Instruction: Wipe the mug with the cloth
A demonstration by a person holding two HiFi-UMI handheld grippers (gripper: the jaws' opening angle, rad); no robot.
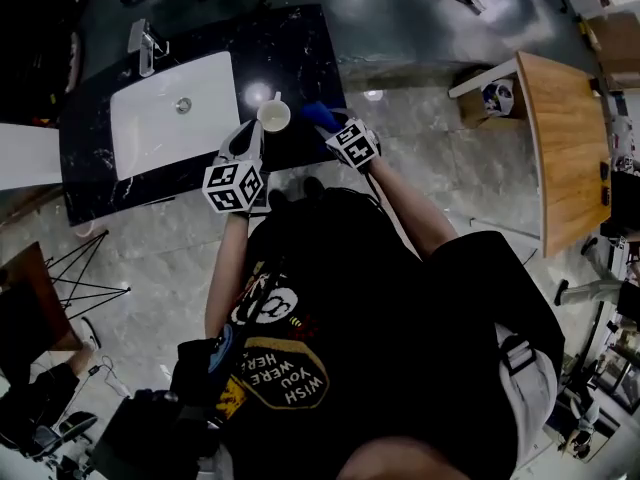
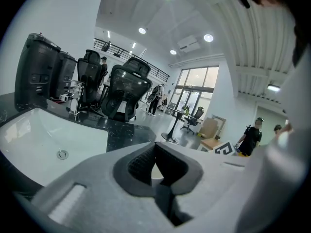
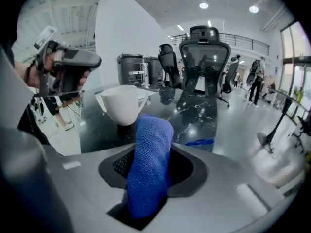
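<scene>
Arms out over the counter (image 1: 290, 48): my right gripper (image 1: 335, 128) tilts down clamping the cloth (image 3: 148, 169), left gripper (image 1: 252, 134) pinched closed beside the mug (image 1: 273, 116).

On the black bench (image 1: 290, 48), a white mug (image 1: 274, 116) stands right of the sink (image 1: 175, 113). The left hand-held gripper (image 1: 250, 136) reaches the mug; the right hand-held gripper (image 1: 335, 126) carries a blue cloth (image 1: 318, 115).

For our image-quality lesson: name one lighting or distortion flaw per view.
Head view: dim, lamp glare on the black countertop beside the white mug. Left gripper view: fisheye bends walls, corners black. Right gripper view: blue cloth slightly soft.
</scene>
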